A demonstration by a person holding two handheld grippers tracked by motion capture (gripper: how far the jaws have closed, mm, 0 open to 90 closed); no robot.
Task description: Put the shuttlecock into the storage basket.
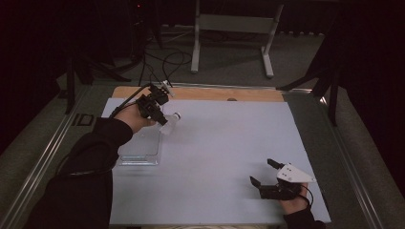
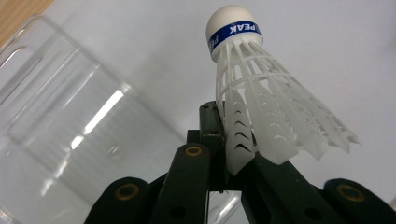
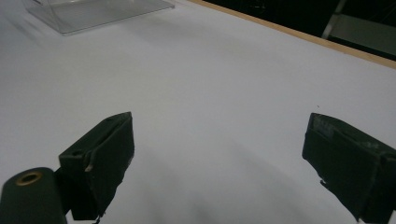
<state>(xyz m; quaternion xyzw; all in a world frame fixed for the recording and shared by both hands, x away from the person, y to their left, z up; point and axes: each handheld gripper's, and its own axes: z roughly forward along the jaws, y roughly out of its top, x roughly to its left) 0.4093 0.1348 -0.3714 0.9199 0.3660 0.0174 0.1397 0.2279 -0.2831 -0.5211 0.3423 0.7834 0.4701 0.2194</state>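
In the high view, the left gripper is held above the far left part of the table, near its far edge, with a white plastic shuttlecock clamped in its jaws. The shuttlecock points toward the middle of the table, its cork end just past the far right corner of a clear plastic box that stands by the table's left edge. The right gripper is seen near the table's near right corner, its jaws spread apart with nothing between them.

In the left gripper view, the shuttlecock is gripped by the edge of its skirt between the closed jaws, the white cork with its blue band uppermost in the picture. The clear plastic box is seen to the left, beside and below the jaws.

In the right gripper view, the right gripper is seen wide apart over the bare white tabletop. The clear box lies far off at the upper left.
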